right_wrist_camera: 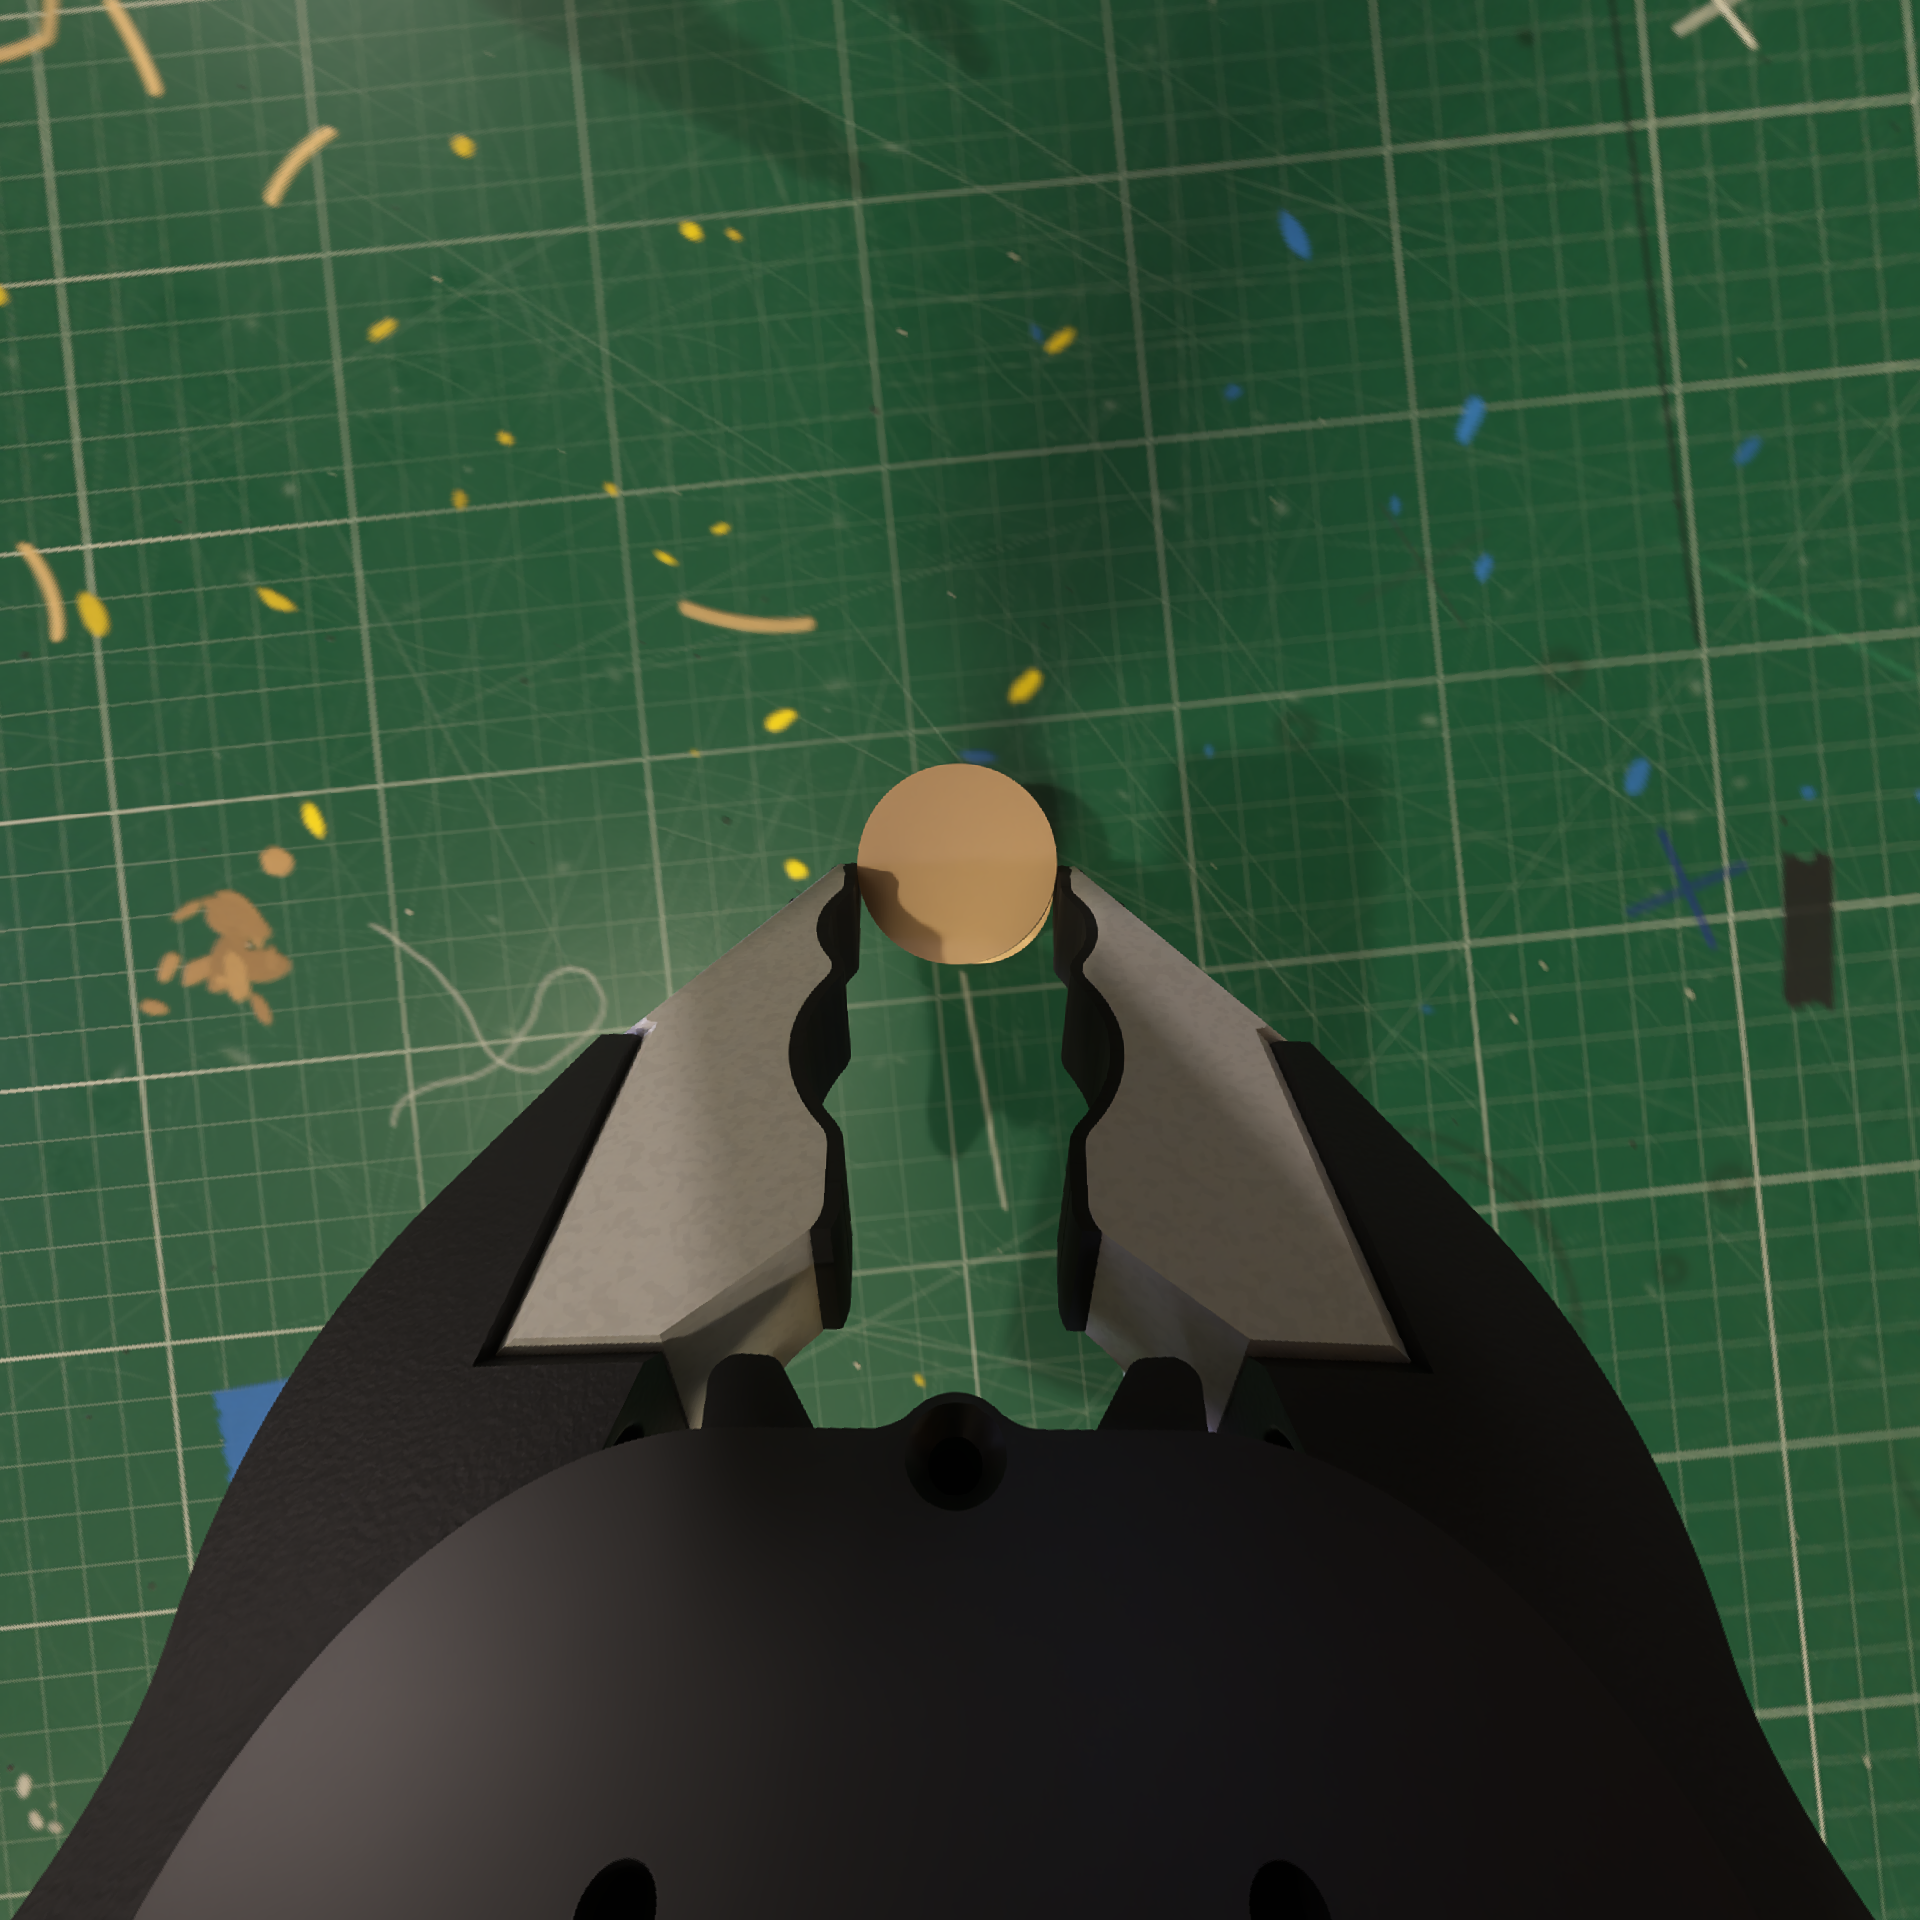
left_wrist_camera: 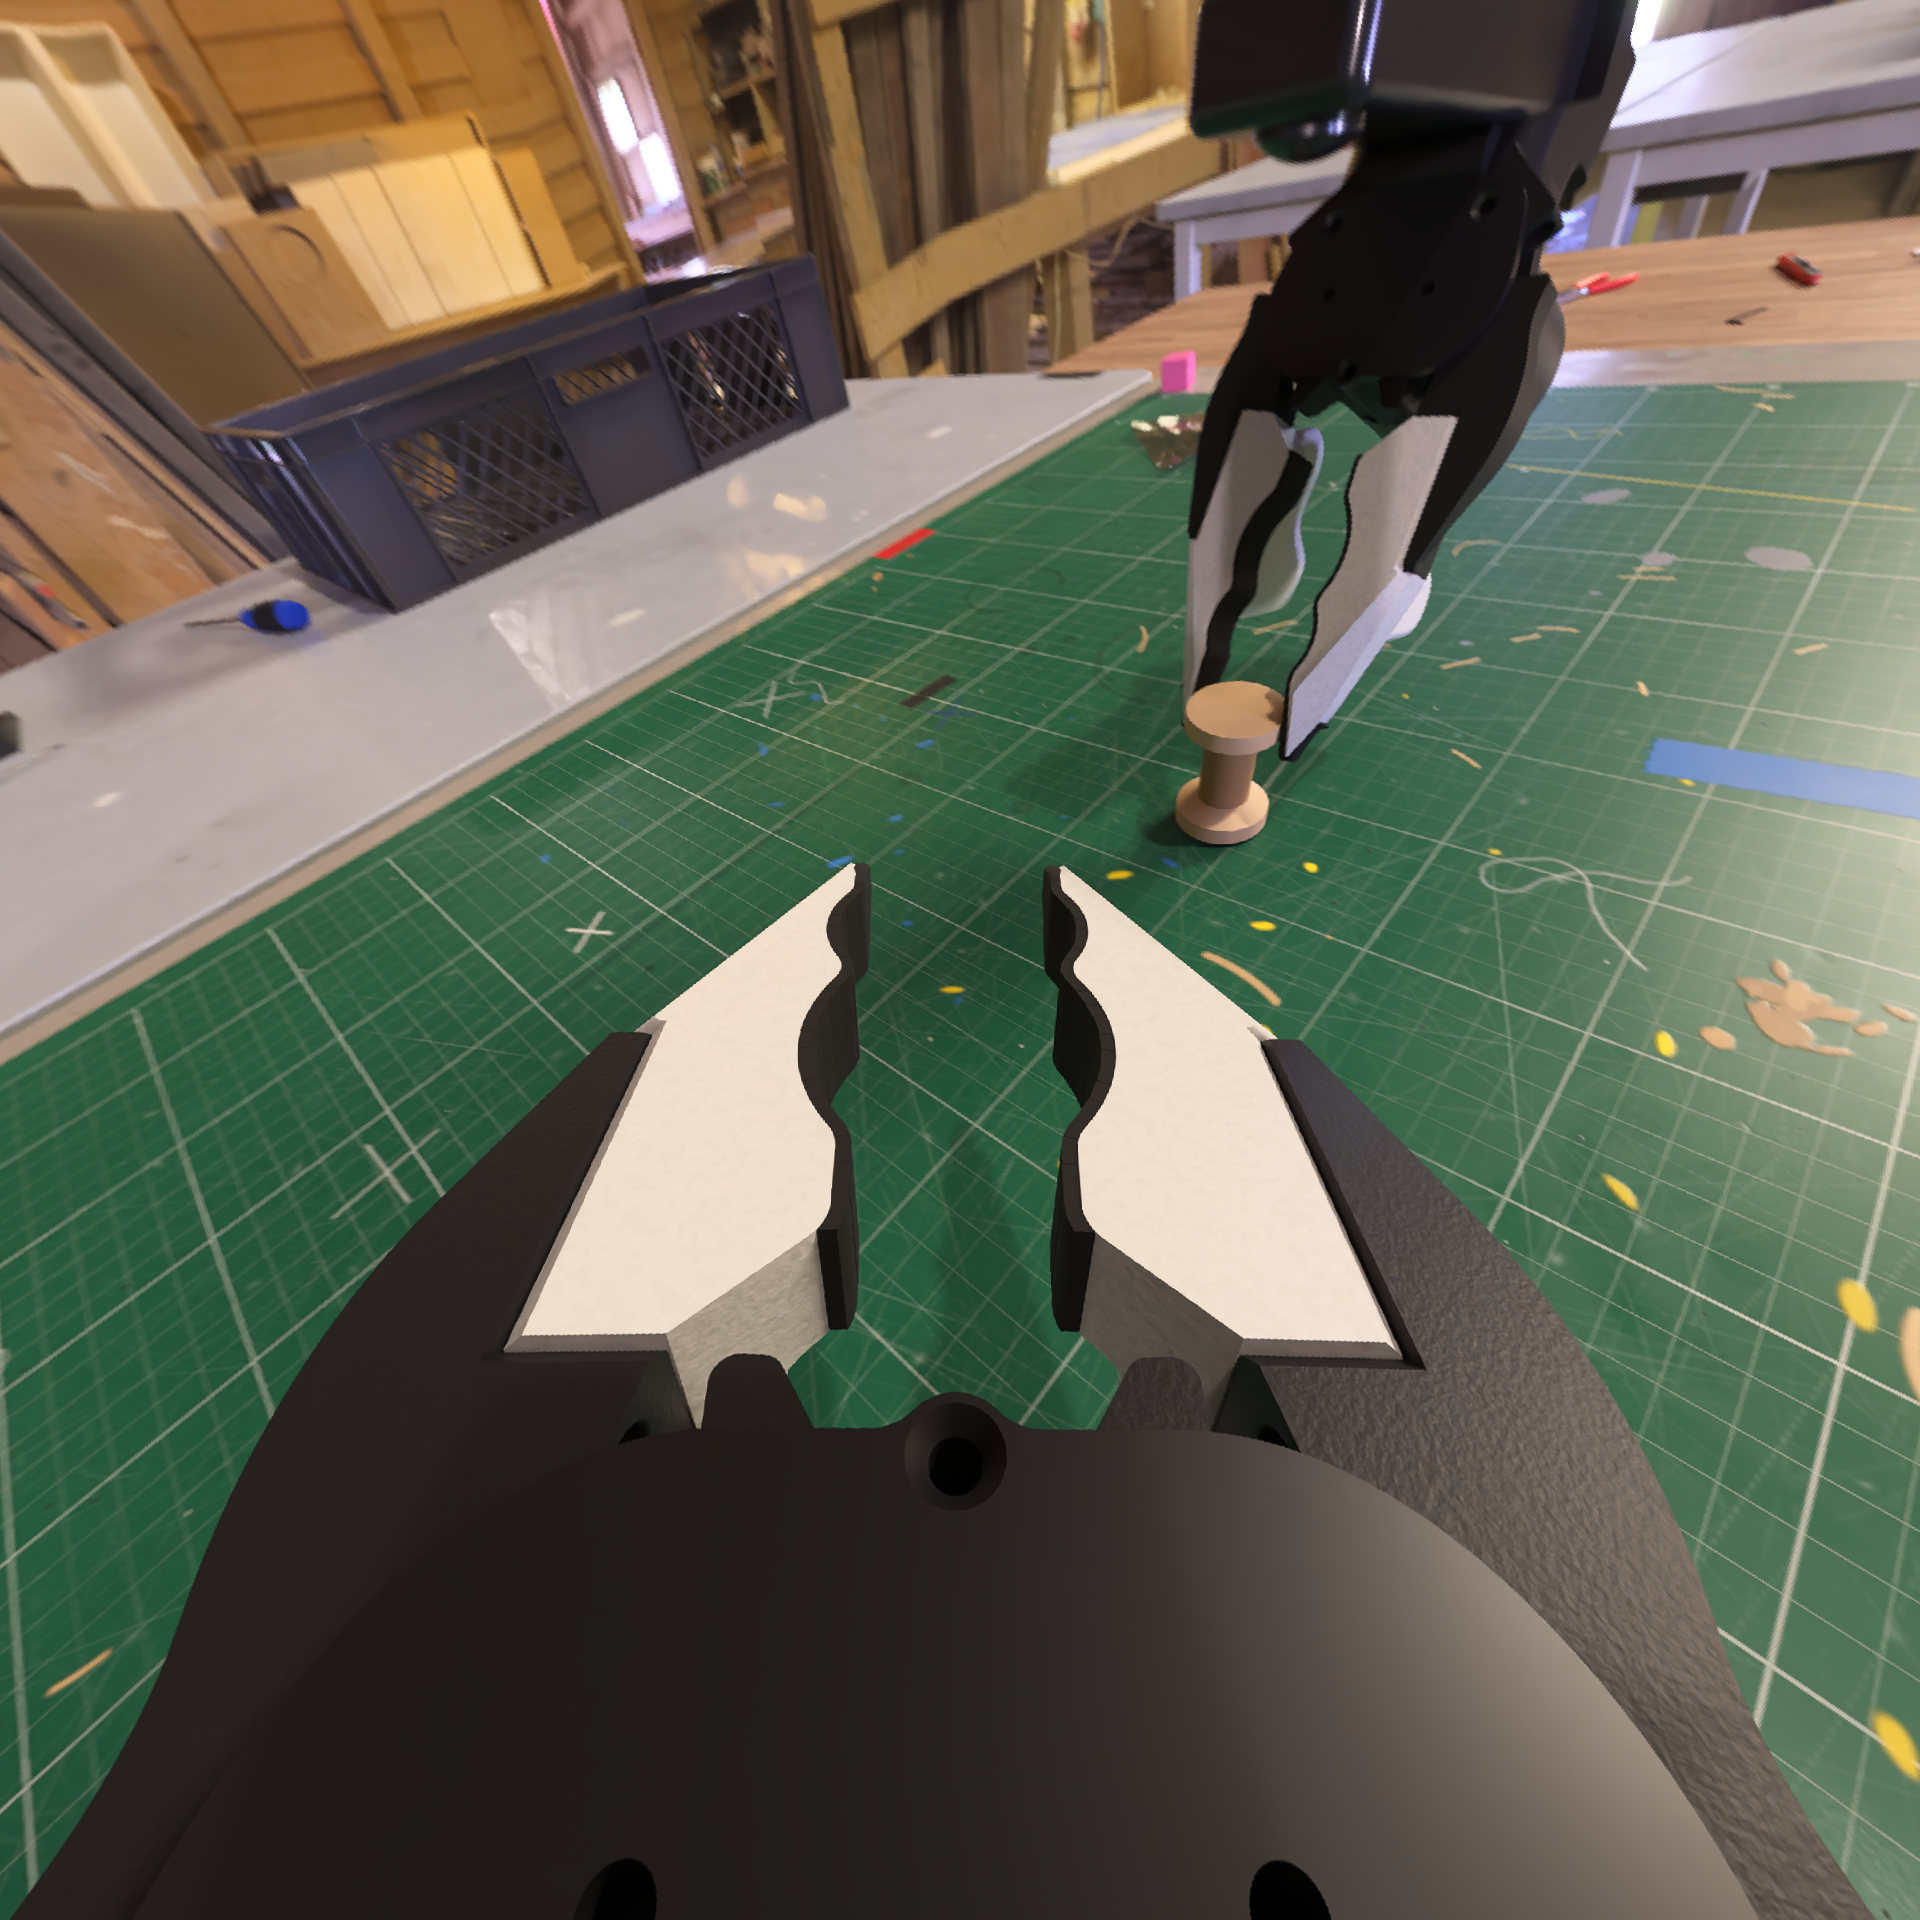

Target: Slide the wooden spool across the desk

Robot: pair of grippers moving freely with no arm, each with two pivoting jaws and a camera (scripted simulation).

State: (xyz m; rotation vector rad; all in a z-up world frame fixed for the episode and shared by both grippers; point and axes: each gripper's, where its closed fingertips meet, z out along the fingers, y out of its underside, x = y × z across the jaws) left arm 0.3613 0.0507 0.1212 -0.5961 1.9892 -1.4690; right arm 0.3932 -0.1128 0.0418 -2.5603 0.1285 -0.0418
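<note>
We work over a green cutting mat (left_wrist_camera: 1039,1039) that covers most of the desk, its grid scratched and flecked with yellow, blue and tan scraps. Beyond its far edge runs a grey strip of desk (left_wrist_camera: 312,748) carrying a dark slatted crate (left_wrist_camera: 540,436).

Our left gripper (left_wrist_camera: 956,883) hangs low over bare mat, its fingers parted by a moderate gap and holding nothing. It sits well apart from the action and we judge it has no part in this step.

Our right gripper (right_wrist_camera: 956,873) points almost straight down at the mat. Its fingers are spread about as wide as the spool's top flange, one tip on either side of it. In the left wrist view the tips reach only the level of that upper flange. Whether the pads press on the rim or merely sit just beside it, we cannot tell.

The wooden spool (left_wrist_camera: 1228,767) stands upright on its lower flange, on the mat ahead and to the right of our left gripper, under the right one.

We judge this to be the bracketing step, before any slide. Next we need the fingers lower, down by the waist or base, since a push at the top flange could tip the spool. Then comes a slow level sweep that keeps the base flat on the mat.
</note>
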